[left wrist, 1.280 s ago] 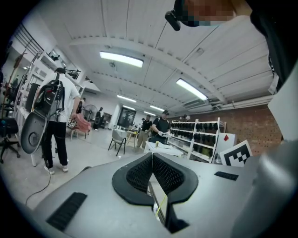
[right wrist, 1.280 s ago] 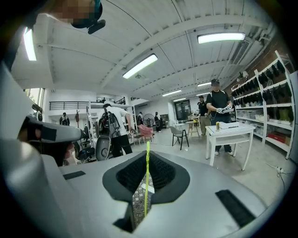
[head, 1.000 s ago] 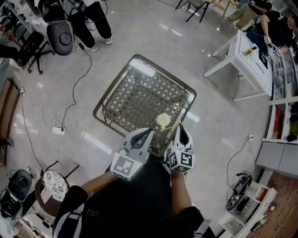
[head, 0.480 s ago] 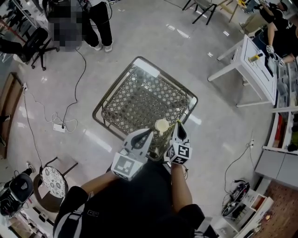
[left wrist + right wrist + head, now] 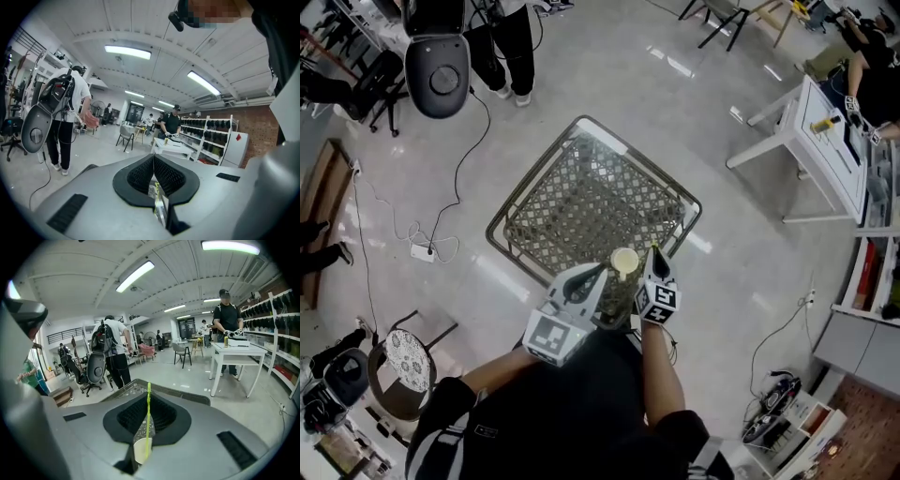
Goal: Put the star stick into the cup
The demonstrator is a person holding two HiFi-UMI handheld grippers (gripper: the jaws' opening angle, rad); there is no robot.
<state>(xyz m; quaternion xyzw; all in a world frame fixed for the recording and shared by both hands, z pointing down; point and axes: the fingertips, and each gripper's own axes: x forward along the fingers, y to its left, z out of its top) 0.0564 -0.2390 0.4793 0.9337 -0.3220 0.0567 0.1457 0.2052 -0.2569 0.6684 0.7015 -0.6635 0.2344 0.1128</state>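
A cream paper cup (image 5: 624, 262) stands near the front edge of the metal mesh table (image 5: 581, 202). In the head view my left gripper (image 5: 598, 272) points at the cup from the left, jaws together with nothing clearly between them. On the cup's other side my right gripper (image 5: 653, 263) is shut on the thin yellow-green star stick (image 5: 652, 249). In the right gripper view the stick (image 5: 148, 423) runs along the shut jaws and crosses the mouth of the cup (image 5: 140, 452) below. I cannot tell whether its end is inside. The star is hidden.
A black office chair (image 5: 439, 66) and a person's legs (image 5: 511, 47) are at the far left, with cables and a power strip (image 5: 420, 250) on the floor. A white table (image 5: 825, 141) stands at the right and a round stool (image 5: 405, 375) at the near left.
The right gripper has drawn closer to the cup and less of the stick shows in the head view. The left gripper stays beside the cup.
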